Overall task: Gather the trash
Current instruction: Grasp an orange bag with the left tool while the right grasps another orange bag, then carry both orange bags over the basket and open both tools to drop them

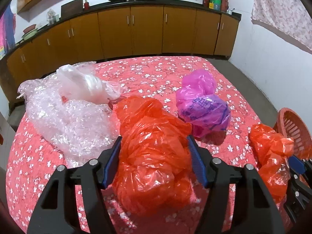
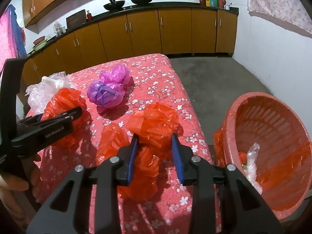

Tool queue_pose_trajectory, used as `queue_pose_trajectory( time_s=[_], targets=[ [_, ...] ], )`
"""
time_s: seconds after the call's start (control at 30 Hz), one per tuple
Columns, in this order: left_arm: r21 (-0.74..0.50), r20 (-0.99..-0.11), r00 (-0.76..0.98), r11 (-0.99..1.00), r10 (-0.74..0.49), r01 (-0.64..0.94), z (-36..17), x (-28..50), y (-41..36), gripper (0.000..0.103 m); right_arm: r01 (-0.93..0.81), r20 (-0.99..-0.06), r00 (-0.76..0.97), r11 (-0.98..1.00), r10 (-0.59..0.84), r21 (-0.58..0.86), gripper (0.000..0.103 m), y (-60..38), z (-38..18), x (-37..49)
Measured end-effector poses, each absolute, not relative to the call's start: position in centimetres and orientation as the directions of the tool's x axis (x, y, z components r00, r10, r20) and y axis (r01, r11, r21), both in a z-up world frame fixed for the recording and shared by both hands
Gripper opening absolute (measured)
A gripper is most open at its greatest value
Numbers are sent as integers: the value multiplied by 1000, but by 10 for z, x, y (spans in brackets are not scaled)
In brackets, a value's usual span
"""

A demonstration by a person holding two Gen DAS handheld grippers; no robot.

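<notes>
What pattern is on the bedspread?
Small white flowers on the red bedspread, clearest in the left wrist view.

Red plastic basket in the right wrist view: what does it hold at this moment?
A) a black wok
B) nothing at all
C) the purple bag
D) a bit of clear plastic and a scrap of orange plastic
D: inside the red plastic basket lies crumpled clear plastic with a small orange scrap beside it; the purple bag is on the bed.

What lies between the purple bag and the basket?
In the right wrist view, only bare floral cloth and the orange bag at the right gripper lie between the purple bag and the basket.
</notes>
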State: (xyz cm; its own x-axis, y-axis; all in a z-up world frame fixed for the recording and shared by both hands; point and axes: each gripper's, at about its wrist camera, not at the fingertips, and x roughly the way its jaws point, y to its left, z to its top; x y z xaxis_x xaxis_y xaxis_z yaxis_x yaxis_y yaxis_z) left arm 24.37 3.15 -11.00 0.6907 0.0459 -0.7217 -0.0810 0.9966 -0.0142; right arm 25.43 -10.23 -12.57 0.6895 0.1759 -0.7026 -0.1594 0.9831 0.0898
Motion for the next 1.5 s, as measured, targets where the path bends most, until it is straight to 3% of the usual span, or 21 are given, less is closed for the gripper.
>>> queue_pose_trajectory(
  time_s=[0.27, 0.47, 1.5],
  targets=[
    [-13, -722, 690, 997, 43, -75, -109, 244, 32, 55, -161, -713, 676, 981, 189, 107, 43, -99, -129, 262],
    [-14, -718, 695, 997, 43, -77, -106, 239, 33, 49, -165, -706, 684, 982, 182, 94, 36, -95, -130, 263],
    [-78, -640, 766, 997, -58, 10, -55, 179, 33, 49, -107, -607, 782, 990, 144, 97, 36, -122, -68, 216]
  ],
)
